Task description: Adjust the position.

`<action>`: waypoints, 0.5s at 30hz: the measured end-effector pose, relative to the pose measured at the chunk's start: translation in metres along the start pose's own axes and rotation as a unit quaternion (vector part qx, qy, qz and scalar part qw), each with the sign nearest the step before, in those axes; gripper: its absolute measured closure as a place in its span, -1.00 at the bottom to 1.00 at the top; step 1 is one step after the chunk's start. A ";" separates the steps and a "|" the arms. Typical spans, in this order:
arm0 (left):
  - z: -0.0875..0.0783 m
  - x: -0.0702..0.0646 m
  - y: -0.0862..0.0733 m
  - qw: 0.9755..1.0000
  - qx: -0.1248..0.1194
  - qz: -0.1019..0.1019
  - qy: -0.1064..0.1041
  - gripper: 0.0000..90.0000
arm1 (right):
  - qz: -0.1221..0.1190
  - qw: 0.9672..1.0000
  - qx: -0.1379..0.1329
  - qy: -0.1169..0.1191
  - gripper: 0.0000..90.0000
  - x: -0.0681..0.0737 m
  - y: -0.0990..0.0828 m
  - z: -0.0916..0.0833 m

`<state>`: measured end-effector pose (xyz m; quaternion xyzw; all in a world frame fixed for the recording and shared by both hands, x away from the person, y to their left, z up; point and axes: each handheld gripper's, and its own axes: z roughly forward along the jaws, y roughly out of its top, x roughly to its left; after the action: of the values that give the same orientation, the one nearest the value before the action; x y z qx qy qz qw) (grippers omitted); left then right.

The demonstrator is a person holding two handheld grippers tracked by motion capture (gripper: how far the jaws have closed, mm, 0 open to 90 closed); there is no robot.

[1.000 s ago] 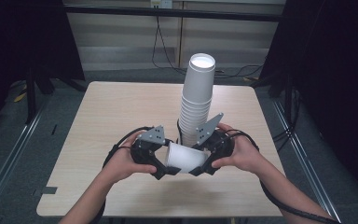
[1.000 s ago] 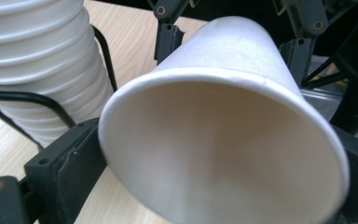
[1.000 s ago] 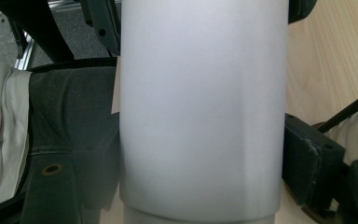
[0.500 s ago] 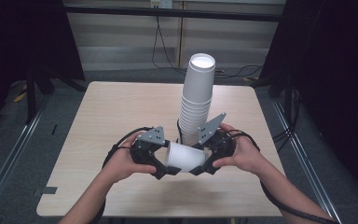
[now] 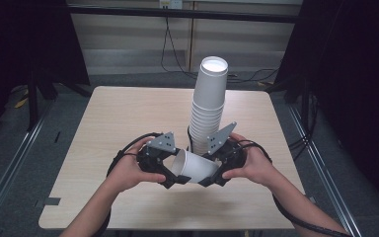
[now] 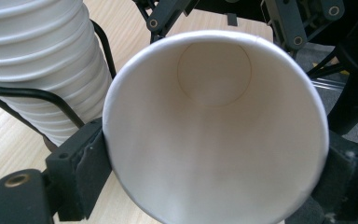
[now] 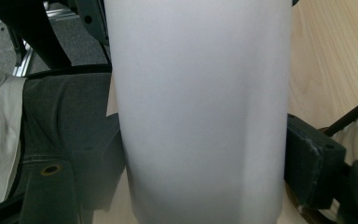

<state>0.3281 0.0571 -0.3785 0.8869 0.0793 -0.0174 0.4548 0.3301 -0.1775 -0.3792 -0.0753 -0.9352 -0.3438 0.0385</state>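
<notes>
**Paper cup held on its side between two grippers**

Paper cup [image 5: 193,167] in the high view lies on its side just above the surface [image 5: 118,118], near the person's edge, between the left gripper [image 5: 173,174] and the right gripper [image 5: 211,177]. Its mouth points toward the left gripper and its bottom toward the right one. Directly behind it stands a tall stack of cups [image 5: 208,103], upright on the surface.

In the left gripper view, the open mouth of the cup [image 6: 214,130] faces the camera, and the two dark fingers [image 6: 81,172] press on the rim from both sides. These fingers have just been closing, with the cup between them, and they now grasp it at the rim. The stack [image 6: 42,70] is close at the left.

In the right gripper view, the white wall of the cup [image 7: 200,107] rises between the fingers [image 7: 307,163], which touch it on both sides near its bottom, so this gripper is also clenched on the cup.

In my judgement the cup is very light, thin and easy to crush. The rolled rim and the closed bottom are the stiffest places, so a gentle hold there is safest; the smooth middle wall would dent or slip under strong pressure.
</notes>
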 end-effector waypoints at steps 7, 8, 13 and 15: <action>-0.006 0.000 0.003 1.000 0.011 0.000 0.008 -0.70 | 0.018 1.000 -0.017 -0.006 -0.54 -0.001 -0.004 0.001; -0.006 0.000 0.003 1.000 0.011 0.004 0.010 -0.70 | 0.023 1.000 -0.017 -0.008 -0.53 -0.001 -0.005 0.002; -0.007 0.000 0.005 1.000 0.014 0.003 0.012 -0.69 | 0.018 1.000 -0.024 -0.009 -0.52 -0.002 -0.005 0.004; -0.006 0.000 0.005 1.000 0.015 0.002 0.012 -0.69 | 0.018 1.000 -0.022 -0.011 -0.52 -0.002 -0.005 0.004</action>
<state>0.3285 0.0592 -0.3705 0.8937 0.0827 -0.0066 0.4409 0.3309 -0.1787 -0.3860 -0.0965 -0.9263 -0.3628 0.0330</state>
